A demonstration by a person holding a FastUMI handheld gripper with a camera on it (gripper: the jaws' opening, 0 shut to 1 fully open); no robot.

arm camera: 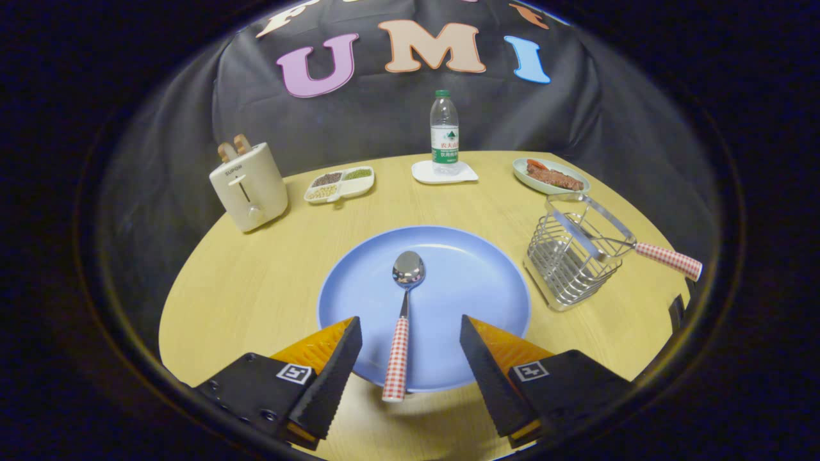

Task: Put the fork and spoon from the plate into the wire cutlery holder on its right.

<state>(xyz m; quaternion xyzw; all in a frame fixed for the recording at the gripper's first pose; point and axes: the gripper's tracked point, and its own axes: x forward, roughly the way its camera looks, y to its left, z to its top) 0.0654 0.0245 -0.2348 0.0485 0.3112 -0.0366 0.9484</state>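
A blue plate [474,288] lies on the wooden table just ahead of my fingers. On it rests a spoon [403,307] with a shiny bowl and a red-checked handle; the handle runs back over the plate's near rim into the gap between my fingers. My gripper [410,333] is open, its fingers standing on either side of the handle without touching it. To the plate's right stands the wire cutlery holder [567,262]. A utensil with a red-checked handle [669,261] leans in it, the handle sticking out to the right.
A cream toaster [248,186] stands at the back left, with a divided dish of grains [339,184] beside it. A water bottle [444,131] sits on a white coaster at the back middle. At the back right is a plate of food [549,175].
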